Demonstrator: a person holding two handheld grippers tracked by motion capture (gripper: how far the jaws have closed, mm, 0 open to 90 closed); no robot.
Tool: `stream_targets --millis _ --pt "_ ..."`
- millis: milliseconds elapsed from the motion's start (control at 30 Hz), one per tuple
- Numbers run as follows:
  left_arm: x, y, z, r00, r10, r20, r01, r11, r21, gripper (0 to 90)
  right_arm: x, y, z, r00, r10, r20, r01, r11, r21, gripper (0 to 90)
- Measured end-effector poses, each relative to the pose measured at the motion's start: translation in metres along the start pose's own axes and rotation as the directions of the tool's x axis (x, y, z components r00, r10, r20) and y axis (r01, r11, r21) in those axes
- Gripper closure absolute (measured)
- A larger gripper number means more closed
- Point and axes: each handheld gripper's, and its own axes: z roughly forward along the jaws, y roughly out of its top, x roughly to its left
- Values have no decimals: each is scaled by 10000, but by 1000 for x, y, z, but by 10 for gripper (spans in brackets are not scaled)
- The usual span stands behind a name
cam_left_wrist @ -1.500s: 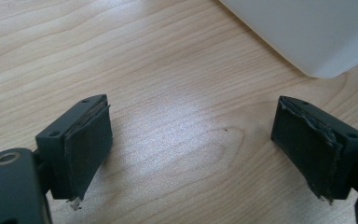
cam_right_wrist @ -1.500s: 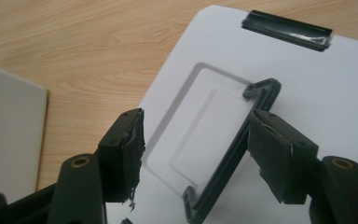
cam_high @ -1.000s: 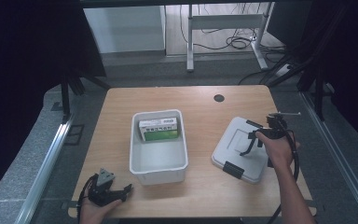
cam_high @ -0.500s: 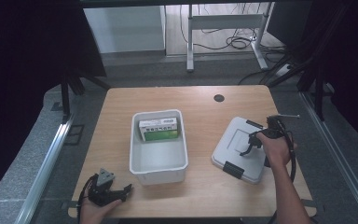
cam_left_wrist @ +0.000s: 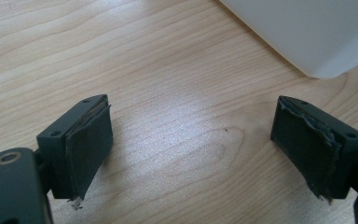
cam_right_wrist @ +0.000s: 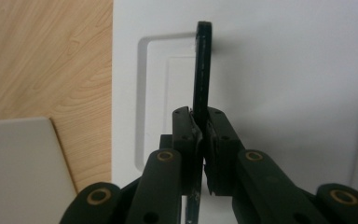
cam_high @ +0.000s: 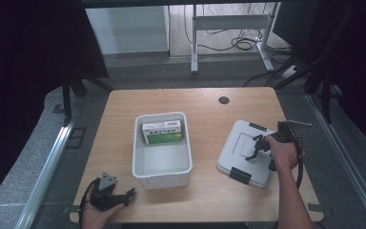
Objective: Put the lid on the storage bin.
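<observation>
Surface (cam_high: 205,205): pale wood, carrying all items below.

White bin (cam_high: 162,168): open-topped, centre-left. Green-and-white box (cam_high: 162,132) lies inside at its far end.

Grey lid (cam_high: 248,151): flat on the surface, well right of the bin, black latches at two edges. Likely destined for the bin; lift it level and clear the bin's near rim before lowering.

Black lid handle (cam_right_wrist: 201,65): raised upright from its recess.

Right tool (cam_right_wrist: 203,135): clenched on the lid handle, which stands edge-on between the pads. Keep your grip centred so the lid hangs flat.

Left tool (cam_left_wrist: 191,140): released, jaws spread wide, empty, resting low near the bin's near-left corner. Nothing obstructs the path between lid and bin.
</observation>
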Motion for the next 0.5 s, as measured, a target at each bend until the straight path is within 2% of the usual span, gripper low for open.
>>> stream_targets --millis 233,500 --pt "0 0 0 10000 -15 -10 15 10000 -10 132 0 -1 -3 9999 31 109 -31 10000 7 846" --pt "0 0 0 10000 -13 -10 13 10000 -11 132 3 -2 -13 9998 -187 101 188 9997 -129 848"
